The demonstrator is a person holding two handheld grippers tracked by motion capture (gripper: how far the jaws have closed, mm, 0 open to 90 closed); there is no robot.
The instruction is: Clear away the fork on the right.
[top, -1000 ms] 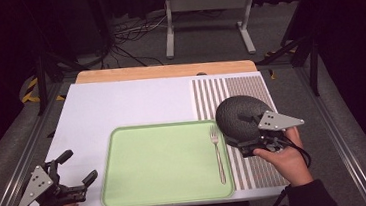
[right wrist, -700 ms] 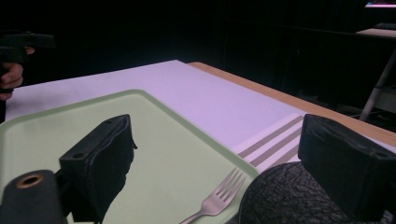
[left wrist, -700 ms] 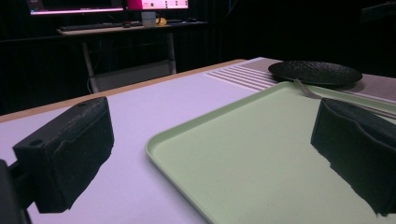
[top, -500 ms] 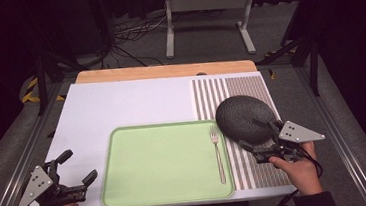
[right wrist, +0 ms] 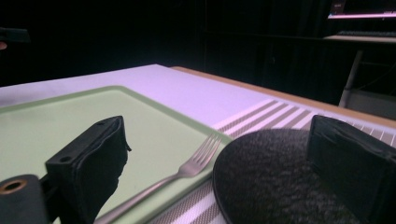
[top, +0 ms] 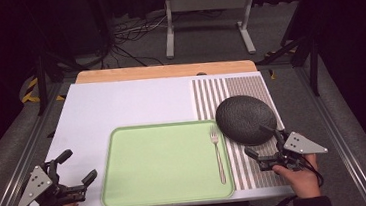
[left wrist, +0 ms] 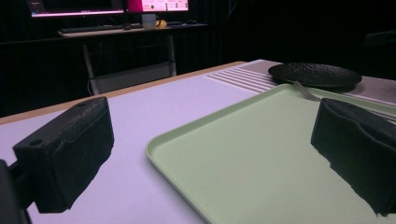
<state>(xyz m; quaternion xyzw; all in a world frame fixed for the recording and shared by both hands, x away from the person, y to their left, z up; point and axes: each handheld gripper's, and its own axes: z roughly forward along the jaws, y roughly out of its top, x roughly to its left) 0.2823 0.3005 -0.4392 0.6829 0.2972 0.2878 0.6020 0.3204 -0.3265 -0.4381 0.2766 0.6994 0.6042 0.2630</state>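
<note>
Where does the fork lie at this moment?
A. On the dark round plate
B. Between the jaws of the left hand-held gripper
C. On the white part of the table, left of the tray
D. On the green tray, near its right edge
D. The fork lies lengthwise on the green tray near its right edge, beside the dark round plate.

Even overhead light falls on the pale desk (top: 121,108) while the room around it sinks into near black, shadows on the surface are faint, and in both gripper views the close black jaws and near foreground look soft and blurred.
</note>
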